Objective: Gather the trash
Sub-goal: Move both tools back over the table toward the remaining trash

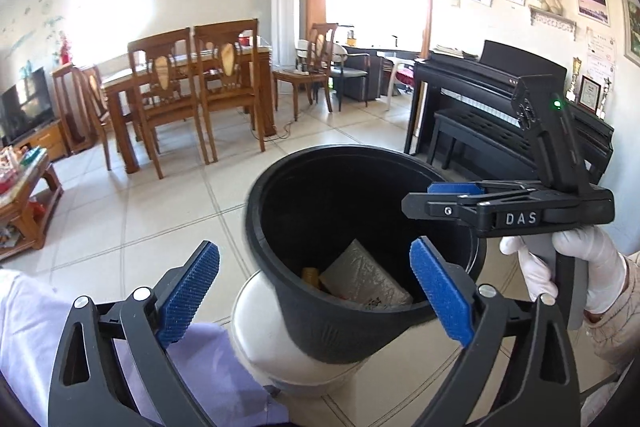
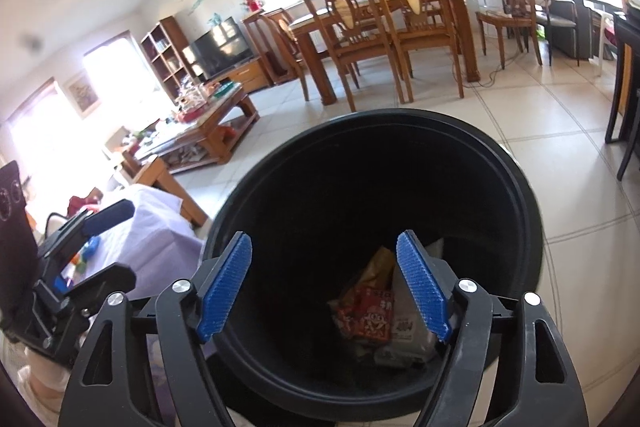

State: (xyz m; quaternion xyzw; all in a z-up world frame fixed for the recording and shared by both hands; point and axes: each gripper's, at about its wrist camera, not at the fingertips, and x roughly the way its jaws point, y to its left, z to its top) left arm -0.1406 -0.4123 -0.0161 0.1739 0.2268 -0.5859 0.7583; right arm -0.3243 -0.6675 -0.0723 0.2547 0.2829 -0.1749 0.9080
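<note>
1. Black plastic bin stands on pale tiles directly under both my grippers, its mouth open and nothing covering it.
2. Around it: lilac cloth at its 8 o'clock, piano at 2 o'clock, wooden dining table with chairs at 11 o'clock, and low coffee table at 10 o'clock.
3. My left view shows the bin sitting in a white outer shell; inside I see a silvery packet. It also catches a white-gloved hand gripping my right tool at 3 o'clock.
4. My right view looks deeper: red wrapper, yellowish wrapper and pale packets lie on the bottom.
5. Left gripper is spread wide with nothing between its pads, just beside the near rim.
6. Right gripper is also well spread and empty, above the bin's mouth; whether it touches the rim I cannot tell.
</note>
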